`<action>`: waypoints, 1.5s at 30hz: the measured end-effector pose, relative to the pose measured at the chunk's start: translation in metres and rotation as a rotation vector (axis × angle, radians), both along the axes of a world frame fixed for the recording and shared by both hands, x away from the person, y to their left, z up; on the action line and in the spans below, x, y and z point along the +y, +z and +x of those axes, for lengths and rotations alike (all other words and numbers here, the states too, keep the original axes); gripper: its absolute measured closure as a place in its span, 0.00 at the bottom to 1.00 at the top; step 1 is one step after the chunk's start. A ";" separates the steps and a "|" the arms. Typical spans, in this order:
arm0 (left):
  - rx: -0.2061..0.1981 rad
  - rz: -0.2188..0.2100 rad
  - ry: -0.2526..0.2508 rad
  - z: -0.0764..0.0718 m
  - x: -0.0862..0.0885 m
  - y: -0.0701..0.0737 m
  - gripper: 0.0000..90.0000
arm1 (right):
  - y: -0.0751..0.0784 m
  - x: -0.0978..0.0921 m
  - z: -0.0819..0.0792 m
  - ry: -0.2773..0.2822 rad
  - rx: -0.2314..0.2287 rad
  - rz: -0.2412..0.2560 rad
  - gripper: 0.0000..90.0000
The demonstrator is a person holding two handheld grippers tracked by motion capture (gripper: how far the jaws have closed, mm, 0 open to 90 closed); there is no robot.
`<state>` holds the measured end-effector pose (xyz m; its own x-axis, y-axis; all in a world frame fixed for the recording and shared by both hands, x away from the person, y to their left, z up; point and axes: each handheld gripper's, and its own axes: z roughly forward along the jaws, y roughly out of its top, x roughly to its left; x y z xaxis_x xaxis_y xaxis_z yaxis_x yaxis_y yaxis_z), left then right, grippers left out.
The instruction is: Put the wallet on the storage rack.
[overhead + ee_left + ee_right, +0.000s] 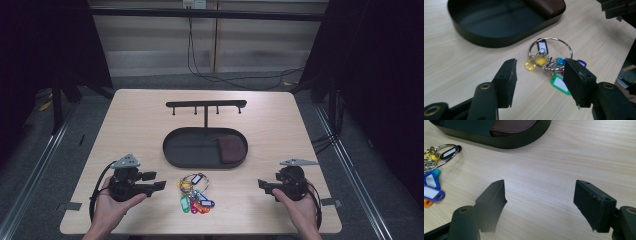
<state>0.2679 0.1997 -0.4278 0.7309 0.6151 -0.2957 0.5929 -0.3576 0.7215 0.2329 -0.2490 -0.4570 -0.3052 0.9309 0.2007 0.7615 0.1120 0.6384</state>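
A metal key ring with several coloured plastic tags (196, 194) lies on the wooden table near the front, between my two grippers. My left gripper (159, 184) is open to the left of the bunch; in the left gripper view the key ring (550, 60) lies on the table just beyond its spread jaws. My right gripper (262, 185) is open to the right of the bunch, with bare table between its jaws (540, 195) and the tags (432, 187) at the far left. A black oval tray (175, 150) holds a brown pouch (231, 149).
A black T-shaped hook stand (206, 106) rises from the back of the tray. The table's front edge (200, 233) runs just below the hands. Cables lie on the floor behind the table.
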 end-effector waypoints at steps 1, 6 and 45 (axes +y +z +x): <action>0.005 -0.004 -0.011 0.001 -0.005 0.003 0.56 | 0.000 -0.001 0.000 -0.003 0.001 0.008 0.29; 0.001 0.044 -0.088 0.007 -0.026 0.010 0.60 | -0.004 -0.005 0.000 -0.007 -0.007 0.011 0.29; 0.288 0.530 -0.359 0.049 -0.161 -0.008 0.70 | -0.013 -0.003 -0.004 0.015 0.002 -0.002 0.29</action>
